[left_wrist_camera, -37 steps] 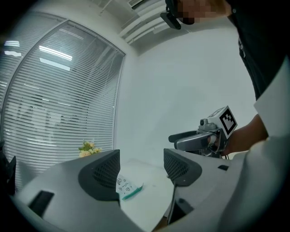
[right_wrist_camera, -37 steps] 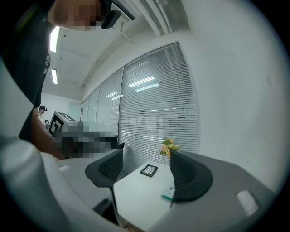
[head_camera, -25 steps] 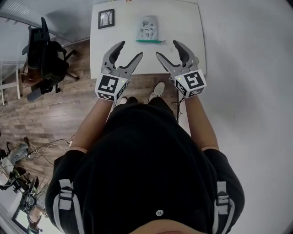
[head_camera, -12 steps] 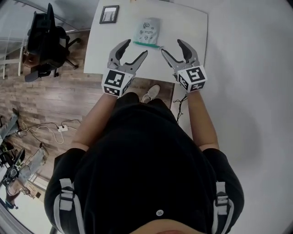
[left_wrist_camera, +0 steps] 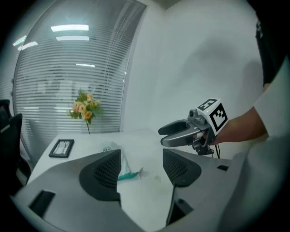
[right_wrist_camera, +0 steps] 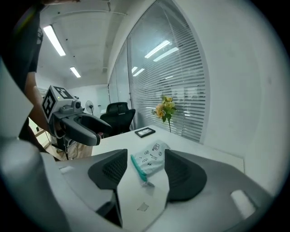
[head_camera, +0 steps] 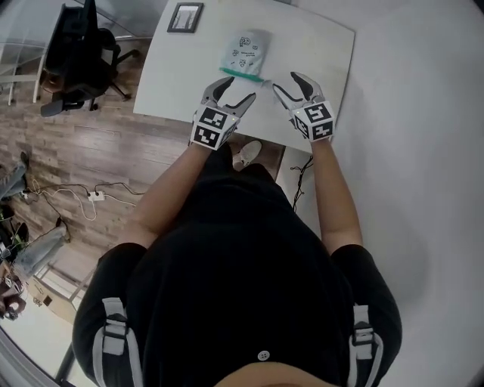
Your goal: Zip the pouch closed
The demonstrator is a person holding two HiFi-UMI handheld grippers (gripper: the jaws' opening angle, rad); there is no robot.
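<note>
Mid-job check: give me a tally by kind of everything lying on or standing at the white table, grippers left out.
Pouch: 1
Picture frame: 1
Bunch of flowers, at the far edge: 1
Total: 3

A: The pouch (head_camera: 243, 51) looks pale and matt, thin cloth or film, I can't tell which. Its zip (head_camera: 242, 73) is green, plastic by the look.
B: The table (head_camera: 318, 45)?
A: Smooth white top, faint sheen. The floor (head_camera: 91, 159) is wood-grain plank.
B: And the left gripper (head_camera: 240, 88)?
A: Grey matt plastic, 2 pads (left_wrist_camera: 108, 170) with a fine grid texture
</note>
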